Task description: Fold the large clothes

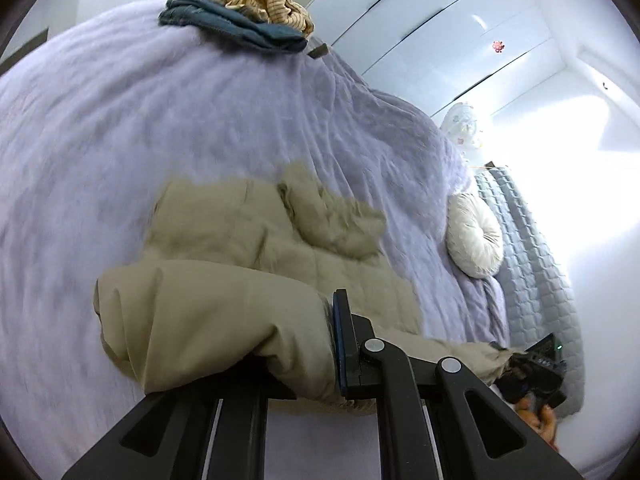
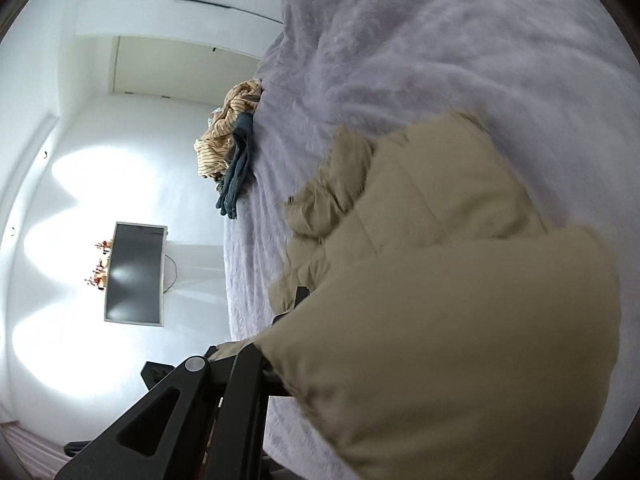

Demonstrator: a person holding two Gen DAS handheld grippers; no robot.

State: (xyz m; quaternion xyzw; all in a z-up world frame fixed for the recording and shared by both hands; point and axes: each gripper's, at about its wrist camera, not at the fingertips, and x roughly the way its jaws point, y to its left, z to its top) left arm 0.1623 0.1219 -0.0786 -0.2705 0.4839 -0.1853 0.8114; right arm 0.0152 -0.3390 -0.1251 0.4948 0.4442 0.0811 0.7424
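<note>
The tan padded jacket [image 1: 240, 240] is lying partly on the lilac bedspread [image 1: 140, 120], its near edge lifting where the left gripper [image 1: 338, 340] and the right gripper [image 2: 294, 308] are each clamping closed on the fabric. Both hands should be travelling level and together, carrying that edge over the body without sagging.
</note>
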